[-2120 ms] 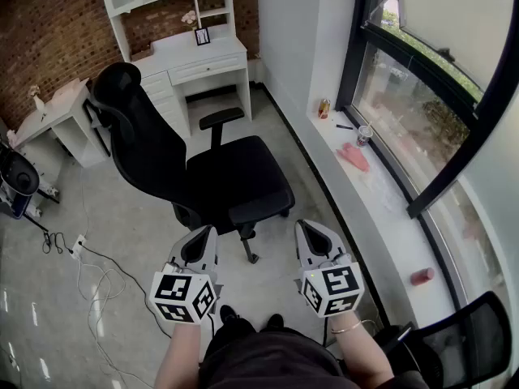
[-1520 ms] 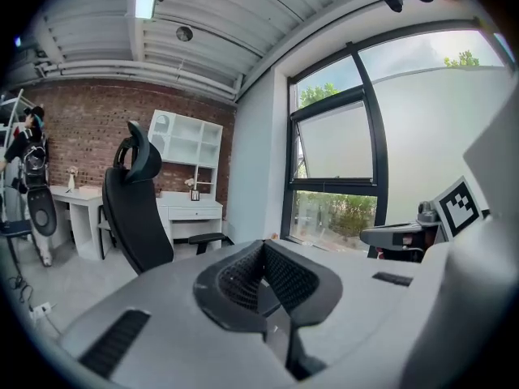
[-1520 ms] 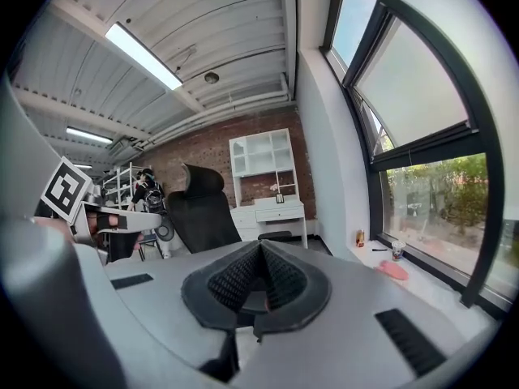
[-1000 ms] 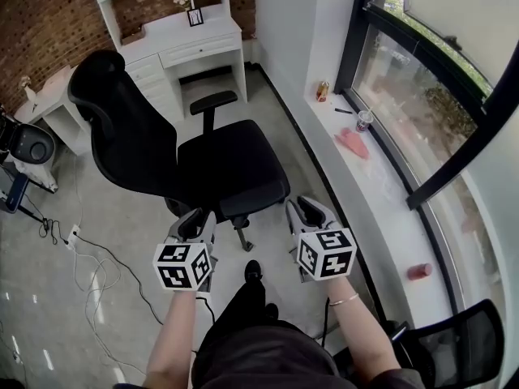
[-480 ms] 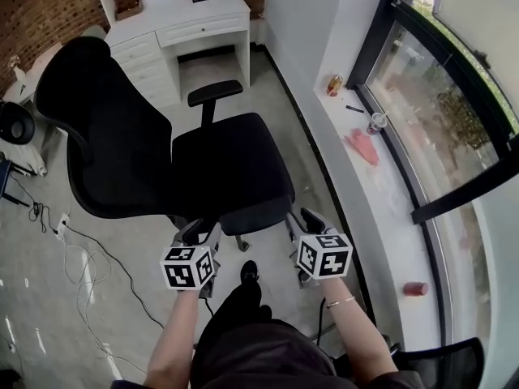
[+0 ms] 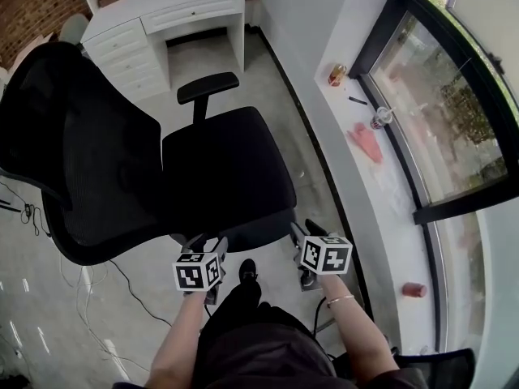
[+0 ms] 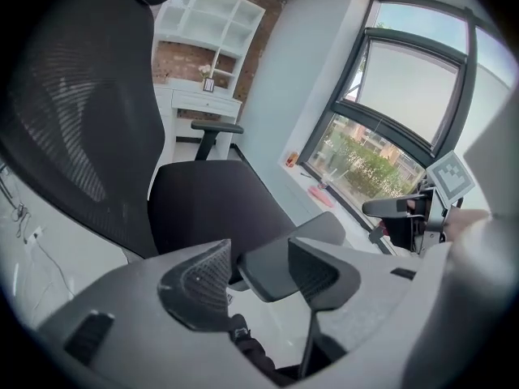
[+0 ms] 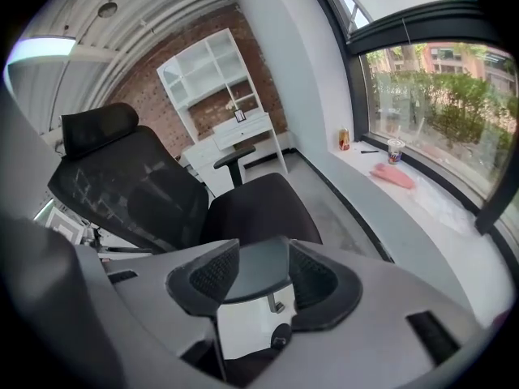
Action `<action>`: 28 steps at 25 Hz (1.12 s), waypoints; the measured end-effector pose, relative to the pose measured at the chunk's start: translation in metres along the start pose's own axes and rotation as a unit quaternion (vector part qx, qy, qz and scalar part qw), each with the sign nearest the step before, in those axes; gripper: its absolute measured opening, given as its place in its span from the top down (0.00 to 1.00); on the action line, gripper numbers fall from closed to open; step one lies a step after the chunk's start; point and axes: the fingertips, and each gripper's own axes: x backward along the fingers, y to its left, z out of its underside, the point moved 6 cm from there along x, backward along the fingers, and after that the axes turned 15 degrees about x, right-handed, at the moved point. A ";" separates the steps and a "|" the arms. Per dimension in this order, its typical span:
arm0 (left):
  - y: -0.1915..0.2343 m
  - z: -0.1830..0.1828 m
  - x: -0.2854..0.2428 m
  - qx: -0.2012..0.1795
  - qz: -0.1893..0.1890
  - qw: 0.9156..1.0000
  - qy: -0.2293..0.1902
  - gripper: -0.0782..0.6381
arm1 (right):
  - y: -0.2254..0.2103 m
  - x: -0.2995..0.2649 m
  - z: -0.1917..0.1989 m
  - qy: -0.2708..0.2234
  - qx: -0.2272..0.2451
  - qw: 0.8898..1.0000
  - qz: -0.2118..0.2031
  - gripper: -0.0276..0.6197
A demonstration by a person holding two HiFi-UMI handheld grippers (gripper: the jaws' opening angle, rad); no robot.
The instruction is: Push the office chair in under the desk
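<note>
The black office chair stands sideways, mesh back to the left, away from the white desk at the top. Its near armrest runs between my two grippers. In the left gripper view the armrest pad lies between the jaws of the left gripper. The jaws have just been opening, and the pads do not press on it. My right gripper also has the pad in its gap, jaws just opening.
A window sill on the right carries cups, a pink object and a red can. Cables trail on the floor at left. A second chair shows at the bottom right. My legs and shoe are below the seat.
Both grippers have dropped and moved forward to the chair's near armrest, and their jaws stand wider. The chair fills more of the head view.
</note>
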 end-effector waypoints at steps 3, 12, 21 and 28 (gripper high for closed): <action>0.004 -0.003 -0.014 0.009 -0.005 1.000 0.017 0.60 | -0.005 -0.018 -0.002 0.022 -0.009 1.000 -0.003 0.69; 0.011 0.003 -0.041 0.038 -0.002 0.997 0.066 0.57 | -0.012 -0.057 0.004 0.093 -0.004 0.995 -0.021 0.64; 0.009 0.015 -0.057 0.075 -0.020 0.993 0.089 0.57 | -0.018 -0.076 0.022 0.145 -0.014 0.988 -0.055 0.63; 0.000 0.016 -0.068 0.087 -0.025 0.991 0.100 0.57 | -0.034 -0.085 0.018 0.155 0.012 0.985 -0.079 0.63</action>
